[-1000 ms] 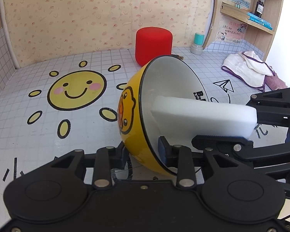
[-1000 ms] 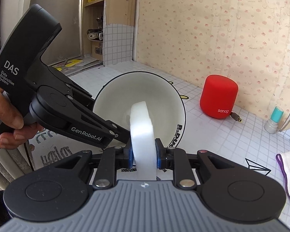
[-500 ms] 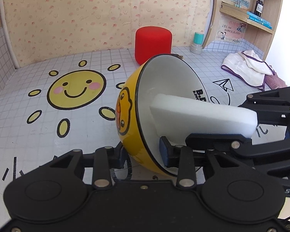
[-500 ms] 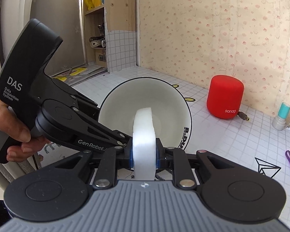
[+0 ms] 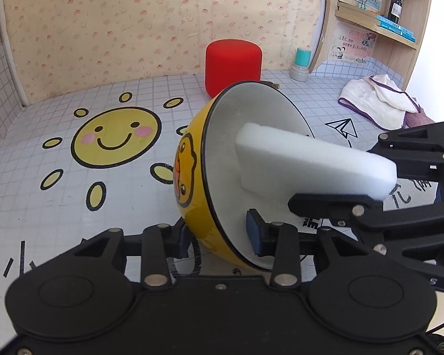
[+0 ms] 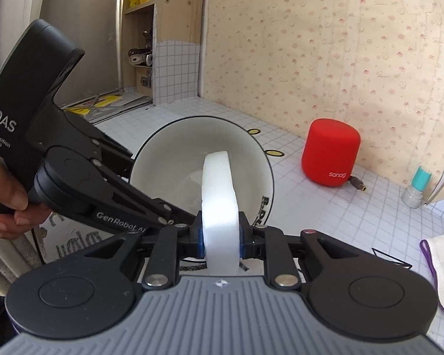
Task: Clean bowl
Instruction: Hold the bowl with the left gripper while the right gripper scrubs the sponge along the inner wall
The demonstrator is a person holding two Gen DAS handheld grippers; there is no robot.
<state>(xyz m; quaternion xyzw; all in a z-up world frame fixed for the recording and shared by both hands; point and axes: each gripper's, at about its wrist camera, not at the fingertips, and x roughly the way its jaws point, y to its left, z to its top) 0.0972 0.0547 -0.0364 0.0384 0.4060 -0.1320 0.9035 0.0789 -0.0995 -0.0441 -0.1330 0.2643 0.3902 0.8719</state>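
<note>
Since the table (image 5: 29,195), a white grid sheet with a smiling sun printed on it, is the biggest thing here, take it first: the wallpapered wall closes its far edge, a wooden shelf stands at its right corner, and on the sun's side of the bowl (image 5: 198,177) lies wide bare room. The bowl, yellow outside and white inside, is tipped on its side near the middle of the table, mouth turned toward the right hand-held gripper (image 6: 221,238). Beyond the bowl, against the wall, stands a red speaker (image 5: 233,62); right of the bowl, well apart, lies a crumpled cloth (image 5: 379,100), and a small teal-capped bottle (image 5: 301,64) sits by the shelf. The left hand-held gripper (image 5: 219,236) straddles the bowl's lower rim, one finger outside and one inside; its jaws have just been opening, and whether the pads still press the wall I cannot tell. The right hand-held gripper is clamped on a white sponge (image 6: 220,204) whose far end reaches into the bowl. The step in hand looks like scrubbing the inside. The next move likely calls for sweeping the sponge around the white wall while the bowl is kept steady, minding the left finger inside the rim.
</note>
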